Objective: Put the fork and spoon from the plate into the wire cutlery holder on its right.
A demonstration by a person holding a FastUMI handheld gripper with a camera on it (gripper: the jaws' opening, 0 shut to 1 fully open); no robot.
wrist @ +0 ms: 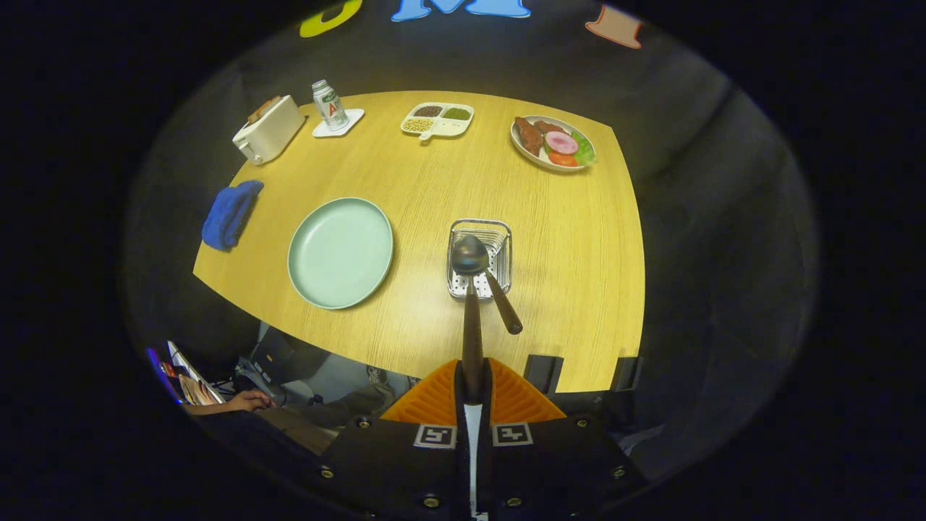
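My gripper point(472, 387) is shut on the dark wooden handle of the spoon point(470, 286), held high above the table. The spoon's metal bowl points ahead and hangs over the wire cutlery holder point(499, 231). A second dark handle, the fork's point(504, 305), leans out of the holder toward me, its head down inside the wires. The pale green plate point(340, 252) lies left of the holder with nothing on it.
On the yellow wooden table point(579, 289): a blue cloth point(230, 213) left of the plate, a white toaster point(269, 129), a can on a coaster point(330, 107), a divided snack tray point(438, 119) and a plate of food point(553, 142) at the back. A person's hand point(246, 400) rests below the table's near edge.
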